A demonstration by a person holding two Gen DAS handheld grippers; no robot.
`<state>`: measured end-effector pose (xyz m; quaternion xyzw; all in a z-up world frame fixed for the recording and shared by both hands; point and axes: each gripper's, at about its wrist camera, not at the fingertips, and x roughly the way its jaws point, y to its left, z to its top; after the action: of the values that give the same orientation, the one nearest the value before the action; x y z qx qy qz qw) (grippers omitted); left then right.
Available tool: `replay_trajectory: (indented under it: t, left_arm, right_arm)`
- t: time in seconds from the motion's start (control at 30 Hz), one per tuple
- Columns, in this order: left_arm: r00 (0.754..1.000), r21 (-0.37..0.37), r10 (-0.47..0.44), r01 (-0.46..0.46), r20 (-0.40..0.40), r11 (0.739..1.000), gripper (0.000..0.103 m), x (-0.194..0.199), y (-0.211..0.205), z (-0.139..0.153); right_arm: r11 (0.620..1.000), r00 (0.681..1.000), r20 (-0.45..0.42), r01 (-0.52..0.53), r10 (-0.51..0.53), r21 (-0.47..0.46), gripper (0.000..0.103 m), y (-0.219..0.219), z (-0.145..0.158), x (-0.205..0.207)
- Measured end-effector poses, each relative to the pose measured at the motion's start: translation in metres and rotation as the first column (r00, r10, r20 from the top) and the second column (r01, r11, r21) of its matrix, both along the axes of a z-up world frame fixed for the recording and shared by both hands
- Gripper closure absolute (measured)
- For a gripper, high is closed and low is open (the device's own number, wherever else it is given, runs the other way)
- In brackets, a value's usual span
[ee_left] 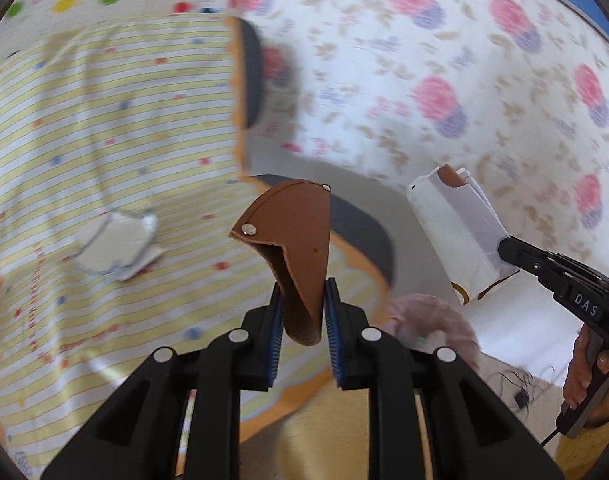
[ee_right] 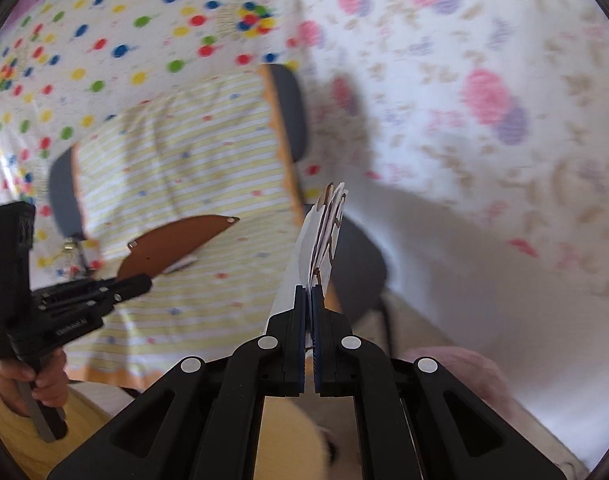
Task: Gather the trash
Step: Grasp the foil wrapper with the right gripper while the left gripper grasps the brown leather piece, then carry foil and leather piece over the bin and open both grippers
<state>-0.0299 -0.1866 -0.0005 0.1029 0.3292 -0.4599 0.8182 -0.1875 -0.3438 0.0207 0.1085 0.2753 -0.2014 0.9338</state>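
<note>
My left gripper (ee_left: pixel 302 292) is shut on a curved brown piece (ee_left: pixel 292 240) with small metal rivets, held up above the yellow striped cloth (ee_left: pixel 104 128). In the right wrist view that left gripper (ee_right: pixel 144 280) shows at the left, a hand (ee_right: pixel 44 380) on its handle, with the brown piece (ee_right: pixel 176 244) in its jaws. My right gripper (ee_right: pixel 309 292) is shut on a folded white paper wrapper (ee_right: pixel 324 236) with brown print, seen edge-on. From the left wrist view, the right gripper (ee_left: pixel 504 246) holds that wrapper (ee_left: pixel 456 232) at the right. A crumpled silvery wrapper (ee_left: pixel 116 244) lies on the striped cloth.
Dark grey rounded seats (ee_left: pixel 252 76) (ee_left: pixel 364 236) stand along the striped cloth's orange-trimmed edge. A floral sheet (ee_left: pixel 444 60) fills the right side and a polka-dot cloth (ee_right: pixel 104 40) the far left. A pink soft thing (ee_left: pixel 436 328) and a thin black cable (ee_left: pixel 520 384) lie low right.
</note>
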Motion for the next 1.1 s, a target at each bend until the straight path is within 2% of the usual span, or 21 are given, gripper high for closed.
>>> replay_trajectory:
  t: [0.1,0.2,0.23,0.3,0.37,0.43,0.5,0.7,0.83,0.97,1.1]
  left_arm:
    - [0.995,0.025,-0.095,0.095,-0.01,0.995,0.085,-0.024,-0.035,-0.01]
    - [0.989,0.066,-0.149,0.149,-0.013,0.987,0.085,-0.041,-0.06,-0.023]
    - [0.987,0.081,-0.16,0.161,-0.02,0.984,0.085,-0.045,-0.067,-0.028]
    - [0.986,0.1,-0.167,0.169,-0.023,0.981,0.085,-0.05,-0.072,-0.035]
    - [0.986,0.126,-0.166,0.166,-0.007,0.978,0.085,-0.054,-0.073,-0.04]
    - [0.986,0.143,-0.164,0.163,-0.001,0.976,0.085,-0.057,-0.076,-0.044]
    - [0.987,0.159,-0.162,0.159,0.007,0.974,0.085,-0.061,-0.078,-0.046]
    - [0.986,0.187,-0.168,0.163,0.012,0.969,0.085,-0.065,-0.079,-0.049]
    - [0.977,0.212,-0.211,0.202,0.017,0.956,0.085,-0.074,-0.087,-0.048]
    - [0.95,0.237,-0.313,0.304,0.0,0.923,0.084,-0.091,-0.112,-0.046]
    - [0.911,0.24,-0.408,0.41,-0.057,0.88,0.084,-0.113,-0.145,-0.054]
  right_arm:
    - [0.99,0.989,-0.07,0.127,-0.131,-0.052,0.1,-0.02,-0.013,-0.034]
    - [0.977,0.969,-0.131,0.212,-0.211,-0.013,0.099,-0.044,-0.039,-0.054]
    - [0.973,0.963,-0.145,0.229,-0.227,-0.003,0.095,-0.051,-0.047,-0.057]
    - [0.966,0.952,-0.171,0.26,-0.253,0.018,0.094,-0.064,-0.067,-0.06]
    - [0.954,0.938,-0.207,0.294,-0.277,0.056,0.078,-0.08,-0.091,-0.059]
    - [0.942,0.931,-0.228,0.316,-0.284,0.117,0.077,-0.089,-0.106,-0.062]
    - [0.941,0.937,-0.218,0.307,-0.273,0.141,0.077,-0.09,-0.106,-0.061]
    - [0.959,0.958,-0.121,0.272,-0.261,0.082,0.077,-0.076,-0.075,-0.063]
    - [0.964,0.966,-0.043,0.256,-0.253,0.067,0.077,-0.069,-0.055,-0.072]
    - [0.957,0.957,0.015,0.287,-0.288,0.051,0.077,-0.071,-0.041,-0.093]
    - [0.94,0.939,0.043,0.341,-0.342,0.015,0.077,-0.076,-0.034,-0.116]
